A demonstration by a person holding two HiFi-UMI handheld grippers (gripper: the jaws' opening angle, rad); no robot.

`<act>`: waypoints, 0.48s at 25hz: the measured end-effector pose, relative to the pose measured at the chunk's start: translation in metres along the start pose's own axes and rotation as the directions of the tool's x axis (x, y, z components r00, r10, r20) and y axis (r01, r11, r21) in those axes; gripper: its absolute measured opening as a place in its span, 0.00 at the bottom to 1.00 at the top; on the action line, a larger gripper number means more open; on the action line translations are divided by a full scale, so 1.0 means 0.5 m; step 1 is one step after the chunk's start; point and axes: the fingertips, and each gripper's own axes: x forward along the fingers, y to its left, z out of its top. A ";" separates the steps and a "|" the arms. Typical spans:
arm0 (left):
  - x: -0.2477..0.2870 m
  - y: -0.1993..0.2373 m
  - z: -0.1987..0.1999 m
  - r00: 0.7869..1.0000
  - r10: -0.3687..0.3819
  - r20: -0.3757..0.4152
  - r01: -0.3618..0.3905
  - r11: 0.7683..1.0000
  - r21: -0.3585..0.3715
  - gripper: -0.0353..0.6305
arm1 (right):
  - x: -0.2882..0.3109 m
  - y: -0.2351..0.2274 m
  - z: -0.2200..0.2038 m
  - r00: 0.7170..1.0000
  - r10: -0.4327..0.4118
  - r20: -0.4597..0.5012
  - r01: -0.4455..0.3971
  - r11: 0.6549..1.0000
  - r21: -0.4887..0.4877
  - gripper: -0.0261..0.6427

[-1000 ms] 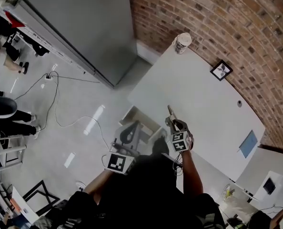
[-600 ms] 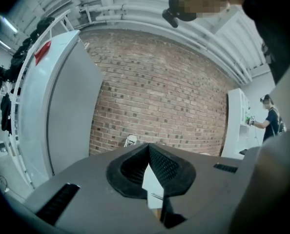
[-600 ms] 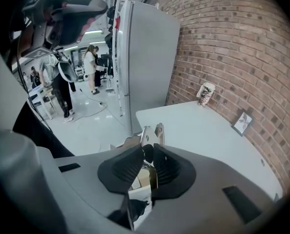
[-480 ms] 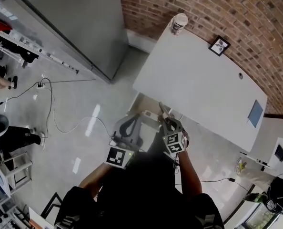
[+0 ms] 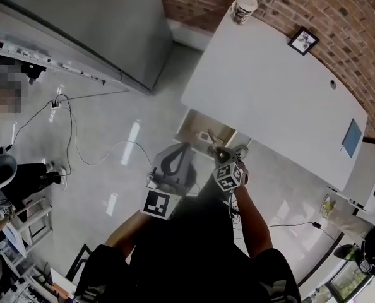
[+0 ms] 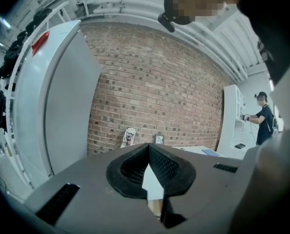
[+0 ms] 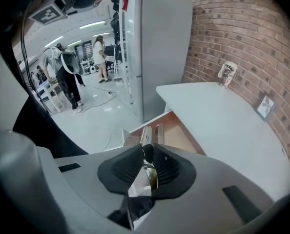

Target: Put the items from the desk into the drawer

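1. Left gripper (image 6: 148, 147) has its two black ribbed jaws closed tip against tip, with nothing between them. It hangs low at the person's left side, apart from the desk.
2. Right gripper (image 7: 146, 150) is clamped on a slim silvery metal item (image 7: 145, 134). The item sticks out ahead of the jaws and points down toward the open drawer with a brown wooden inside (image 7: 181, 139).
3. I judge that the step in hand is carrying this item to the drawer. It seems to be over the drawer's front edge and is not yet laid down.
4. The next move calls for lowering the item between the drawer walls and only then parting the jaws.
5. On the white desk top (image 5: 269, 93) stand a patterned paper cup (image 5: 244, 8), a small black picture frame (image 5: 303, 40) and a flat blue piece (image 5: 351, 137). So much of the task seems left.
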 end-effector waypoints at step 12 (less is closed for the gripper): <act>0.030 0.014 -0.067 0.998 -0.007 -0.064 0.005 1.000 -0.026 0.05 | 0.163 -0.004 -0.128 0.992 0.019 -0.128 -0.003 0.993 0.121 0.13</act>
